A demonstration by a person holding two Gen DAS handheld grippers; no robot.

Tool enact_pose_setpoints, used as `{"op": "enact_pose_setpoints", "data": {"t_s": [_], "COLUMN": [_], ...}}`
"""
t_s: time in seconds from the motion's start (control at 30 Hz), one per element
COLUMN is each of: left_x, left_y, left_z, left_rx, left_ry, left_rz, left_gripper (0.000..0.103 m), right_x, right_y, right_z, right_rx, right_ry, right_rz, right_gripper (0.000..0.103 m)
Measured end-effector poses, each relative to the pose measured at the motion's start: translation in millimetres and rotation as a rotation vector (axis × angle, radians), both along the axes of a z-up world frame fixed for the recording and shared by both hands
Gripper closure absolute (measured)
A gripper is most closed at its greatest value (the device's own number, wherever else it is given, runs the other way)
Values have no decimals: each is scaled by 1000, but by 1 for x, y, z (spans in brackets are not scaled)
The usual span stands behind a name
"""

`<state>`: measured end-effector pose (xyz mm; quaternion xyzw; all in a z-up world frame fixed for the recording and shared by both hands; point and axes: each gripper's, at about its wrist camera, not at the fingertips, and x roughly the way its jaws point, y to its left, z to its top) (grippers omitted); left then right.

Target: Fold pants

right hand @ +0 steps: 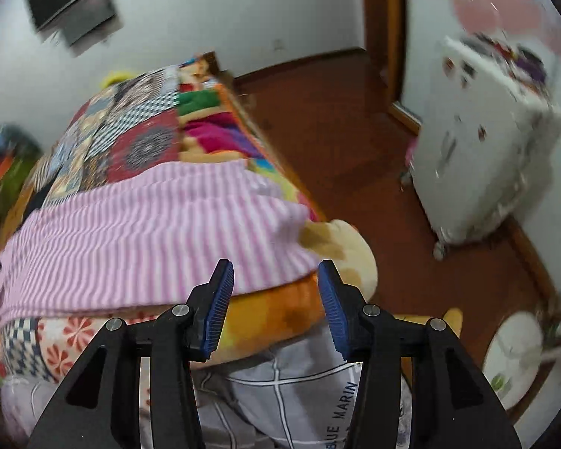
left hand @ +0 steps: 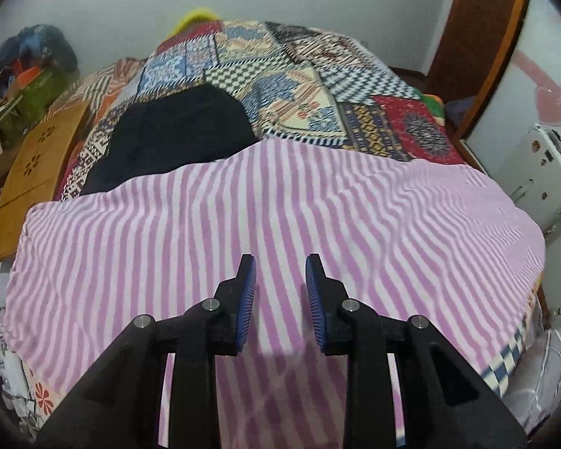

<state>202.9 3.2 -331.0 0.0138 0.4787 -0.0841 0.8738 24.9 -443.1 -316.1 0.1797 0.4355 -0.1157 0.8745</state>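
Pink-and-white striped pants (left hand: 280, 209) lie spread flat across the near part of the bed; they also show in the right wrist view (right hand: 138, 224). My left gripper (left hand: 280, 280) is open and empty, hovering over the middle of the pants. My right gripper (right hand: 275, 284) is open and empty, over the pants' near right edge at the bed corner. The right wrist view is blurred by motion.
A patchwork quilt (left hand: 280, 71) covers the bed. A dark navy garment (left hand: 175, 134) lies beyond the pants. A wooden board (left hand: 37, 164) lies at the left. A white appliance (right hand: 482, 157) stands on the wooden floor (right hand: 336, 119) to the right. A grey checked cloth (right hand: 280, 385) hangs below the corner.
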Motion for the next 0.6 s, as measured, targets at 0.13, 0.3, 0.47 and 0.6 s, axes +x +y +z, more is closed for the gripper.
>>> {"op": "enact_pose_setpoints", "data": {"t_s": [0.13,0.3,0.47,0.6], "left_x": [7,5,6,9], "left_y": [4,5,10,11], "left_z": [-6,-9,-12,-14], "left_rx": [2,27,31,36], "left_ry": [17,24,33,37], "left_rz": [31,39,57,66], "left_gripper": [76,76,76,76], "right_x": [13,31,41,39], "right_y": [-6,-5,0,4], "right_z": [-15,-35,-54,-54], "right_rx": [70,156,180,145], "right_ry": [1,6,6,-15], "right_rz": [-37,-35,-45,-33], "right_gripper": [52,50,51,84]}}
